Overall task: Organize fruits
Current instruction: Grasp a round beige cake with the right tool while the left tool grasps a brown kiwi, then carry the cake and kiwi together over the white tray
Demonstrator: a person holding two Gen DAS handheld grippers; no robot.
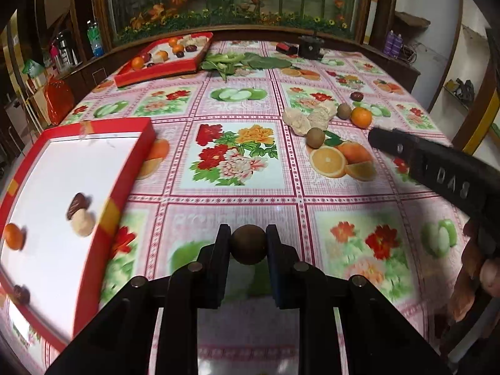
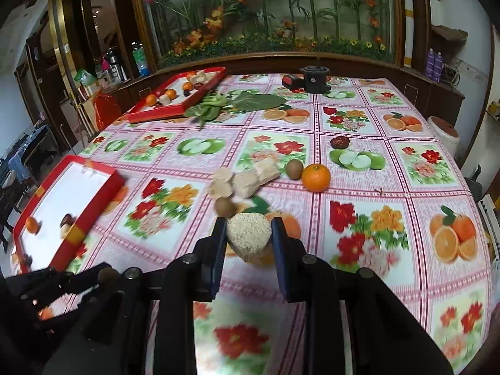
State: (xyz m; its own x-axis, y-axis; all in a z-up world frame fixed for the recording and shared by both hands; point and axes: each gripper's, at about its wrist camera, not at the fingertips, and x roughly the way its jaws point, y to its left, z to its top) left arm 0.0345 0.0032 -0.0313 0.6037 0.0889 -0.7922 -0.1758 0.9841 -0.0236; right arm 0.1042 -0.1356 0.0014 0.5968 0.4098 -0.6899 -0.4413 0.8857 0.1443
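My left gripper is shut on a round brown fruit, held above the patterned tablecloth. To its left lies the near red tray holding an orange, a dark date and a beige cake. My right gripper is shut on a beige puffed-rice cake. Beyond it lie a brown kiwi, more beige cakes, a second kiwi, an orange and a dark red date. The right gripper's arm shows at the right of the left wrist view.
A far red tray with oranges, cakes and dates sits at the back left. Green leafy vegetables lie beside it. A black device and a red-black item stand at the table's far edge, in front of a glass cabinet.
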